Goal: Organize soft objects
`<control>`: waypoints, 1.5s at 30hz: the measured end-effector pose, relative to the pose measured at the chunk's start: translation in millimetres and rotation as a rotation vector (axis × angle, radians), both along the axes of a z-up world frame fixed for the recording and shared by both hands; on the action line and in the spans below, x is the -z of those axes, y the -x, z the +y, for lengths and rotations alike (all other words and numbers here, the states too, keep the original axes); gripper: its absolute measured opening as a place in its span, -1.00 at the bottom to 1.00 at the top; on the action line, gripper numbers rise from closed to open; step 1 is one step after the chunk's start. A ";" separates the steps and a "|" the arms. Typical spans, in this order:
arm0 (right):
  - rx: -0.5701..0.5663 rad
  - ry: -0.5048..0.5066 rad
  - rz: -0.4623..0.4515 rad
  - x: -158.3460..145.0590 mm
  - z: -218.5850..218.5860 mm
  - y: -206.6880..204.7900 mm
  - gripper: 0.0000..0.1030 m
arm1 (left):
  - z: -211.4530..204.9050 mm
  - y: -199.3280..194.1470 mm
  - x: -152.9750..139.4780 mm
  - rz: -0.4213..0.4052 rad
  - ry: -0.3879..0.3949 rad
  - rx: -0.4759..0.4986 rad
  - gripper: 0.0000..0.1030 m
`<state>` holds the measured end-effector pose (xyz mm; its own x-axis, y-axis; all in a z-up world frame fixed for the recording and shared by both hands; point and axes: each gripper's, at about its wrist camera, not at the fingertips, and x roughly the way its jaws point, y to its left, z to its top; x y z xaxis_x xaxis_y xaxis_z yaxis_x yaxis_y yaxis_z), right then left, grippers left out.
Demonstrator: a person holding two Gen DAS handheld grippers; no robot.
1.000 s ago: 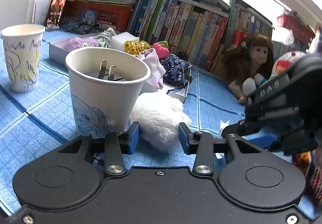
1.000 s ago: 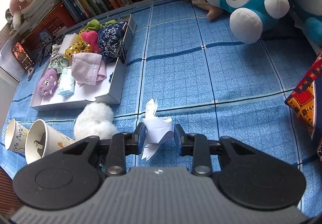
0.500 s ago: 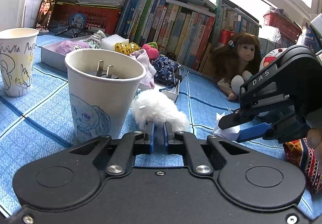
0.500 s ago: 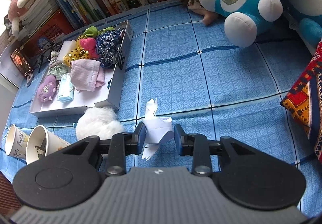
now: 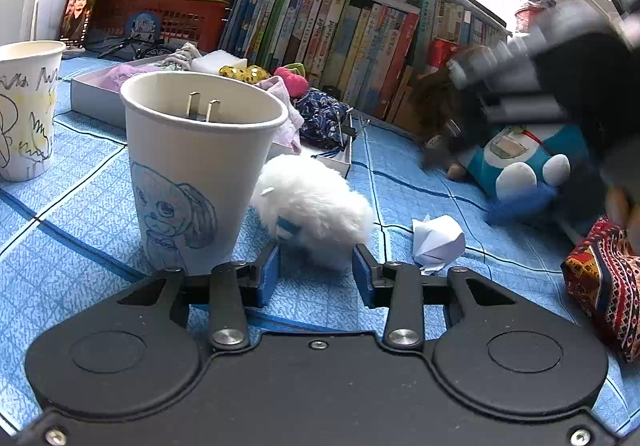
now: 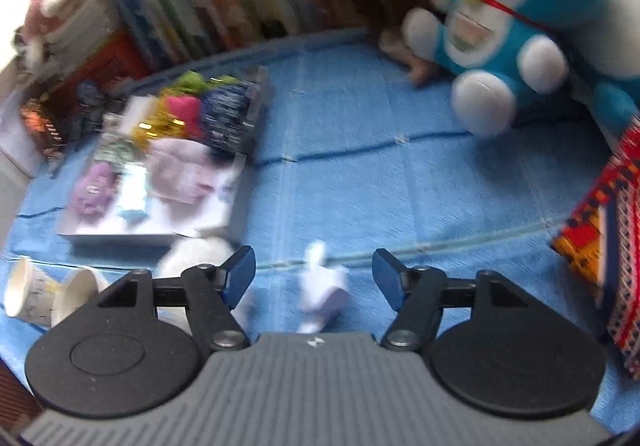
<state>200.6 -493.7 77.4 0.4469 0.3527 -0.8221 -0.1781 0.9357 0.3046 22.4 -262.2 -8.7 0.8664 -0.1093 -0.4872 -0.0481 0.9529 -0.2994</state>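
White fluffy toy [image 5: 316,201], blue checked cloth [image 5: 420,189] (dark lines), blue-padded tongs [image 5: 316,276]

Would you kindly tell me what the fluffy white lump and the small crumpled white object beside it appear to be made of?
The fluffy white lump looks like plush synthetic fur: long, matte, fuzzy pile with no firm outline. The small crumpled white object seems to be paper or tissue: sharp creases and flat facets, a slightly smooth finish. Both lie on the blue mat.
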 end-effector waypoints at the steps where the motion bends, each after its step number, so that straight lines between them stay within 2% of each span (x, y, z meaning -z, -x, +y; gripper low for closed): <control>1: -0.025 -0.034 0.022 1.0 6.6 -3.6 0.46 | -0.4 -0.1 0.2 -0.002 -0.001 0.001 -0.22; 3: -0.073 -0.063 0.065 6.9 23.8 -13.7 0.43 | -1.2 -1.0 -0.2 -0.007 -0.008 0.006 -0.18; 6: -0.114 -0.046 0.131 20.4 48.7 -29.9 0.29 | 1.3 -0.8 -0.2 -0.014 -0.011 0.012 -0.13; 8: -0.129 -0.044 0.173 28.9 60.6 -36.5 -0.09 | 1.4 -1.4 -0.4 -0.017 -0.024 0.018 -0.09; 12: -0.159 -0.068 0.204 37.2 72.9 -39.5 -0.18 | 2.0 -2.8 0.8 -0.021 -0.030 0.032 0.02; 16: -0.175 -0.063 0.208 32.2 68.4 -33.0 -0.27 | 4.5 -2.9 -0.3 -0.029 -0.018 0.037 0.15; 18: -0.173 -0.058 0.221 28.4 60.3 -29.0 -0.41 | 3.9 -0.6 -0.6 -0.038 -0.025 0.045 0.21; 19: -0.175 -0.041 0.225 26.5 57.0 -27.7 -0.62 | 2.8 0.9 -0.8 -0.044 -0.033 0.052 0.26; 20: -0.180 -0.012 0.236 25.9 54.8 -25.5 -0.73 | 0.8 2.7 -1.1 -0.052 -0.045 0.060 0.29; 23: -0.178 0.043 0.233 22.5 47.0 -19.2 -0.73 | -4.6 7.5 -2.2 -0.082 -0.078 0.079 0.42; 25: -0.146 0.024 0.178 11.8 38.3 -18.3 -0.67 | -6.5 9.3 -2.8 -0.094 -0.090 0.079 0.45; 28: -0.114 0.010 0.155 5.0 39.5 -26.0 -0.60 | -8.4 8.8 -3.5 -0.094 -0.096 0.078 0.45; 31: -0.141 0.054 0.131 8.0 61.4 -34.6 -0.28 | -7.9 7.8 -3.8 -0.094 -0.103 0.075 0.45; 36: -0.165 0.109 0.150 24.4 88.0 -46.3 -0.28 | -6.3 3.9 -2.1 -0.077 -0.109 0.089 0.45; 37: -0.169 0.116 0.150 25.0 89.5 -46.9 -0.32 | -6.0 3.8 -1.6 -0.075 -0.109 0.088 0.45; 38: -0.181 0.120 0.153 24.0 90.3 -45.9 -0.49 | -5.7 3.5 -1.2 -0.075 -0.109 0.088 0.45; 45: -0.323 0.191 0.156 10.8 94.5 -21.2 -0.57 | -8.2 6.2 -1.8 -0.092 -0.127 0.090 0.48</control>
